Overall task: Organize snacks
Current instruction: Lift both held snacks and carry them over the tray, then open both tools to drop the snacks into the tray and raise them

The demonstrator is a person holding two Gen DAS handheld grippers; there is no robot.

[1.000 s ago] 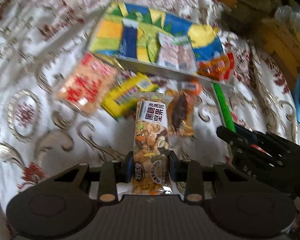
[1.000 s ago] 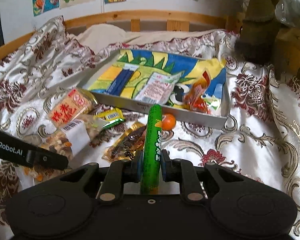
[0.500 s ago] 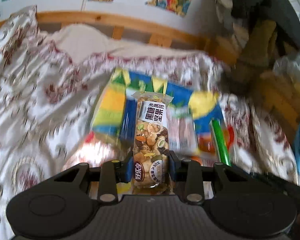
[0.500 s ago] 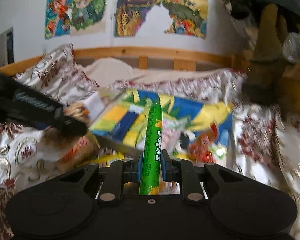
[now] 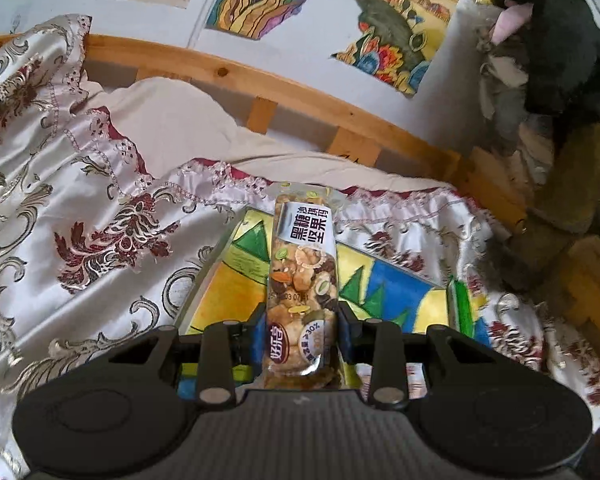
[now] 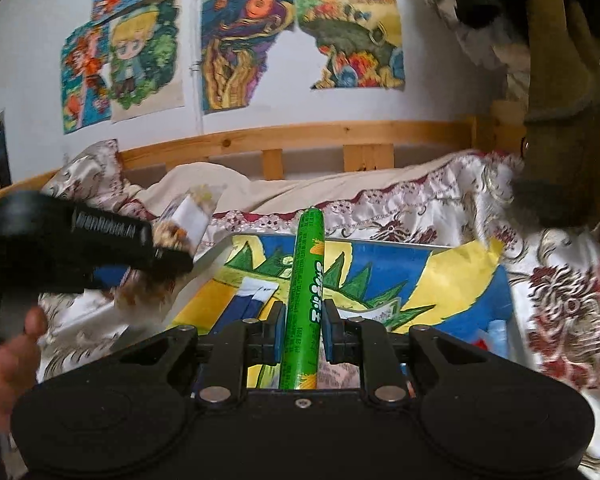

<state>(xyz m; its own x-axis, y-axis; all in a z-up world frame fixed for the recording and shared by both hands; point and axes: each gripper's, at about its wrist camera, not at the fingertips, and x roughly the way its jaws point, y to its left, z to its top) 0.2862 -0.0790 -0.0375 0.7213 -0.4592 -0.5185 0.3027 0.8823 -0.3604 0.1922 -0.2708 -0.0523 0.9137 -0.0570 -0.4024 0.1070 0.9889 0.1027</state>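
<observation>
Your left gripper [image 5: 302,334] is clamped on the clear nut-bar packet [image 5: 302,276]; your right gripper [image 6: 302,330] pinches the green stick-shaped snack tube [image 6: 305,300]; both are above the colourful shallow tray [image 6: 380,256].

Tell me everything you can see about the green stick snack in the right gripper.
The green stick snack is a slim tube in glossy green wrapping with yellow lettering and corn-like pictures at its ends. The right gripper is shut on its lower half, blue pads pressing both sides. It points forward, away from the camera, over the colourful tray on the bed, touching nothing else.
</observation>
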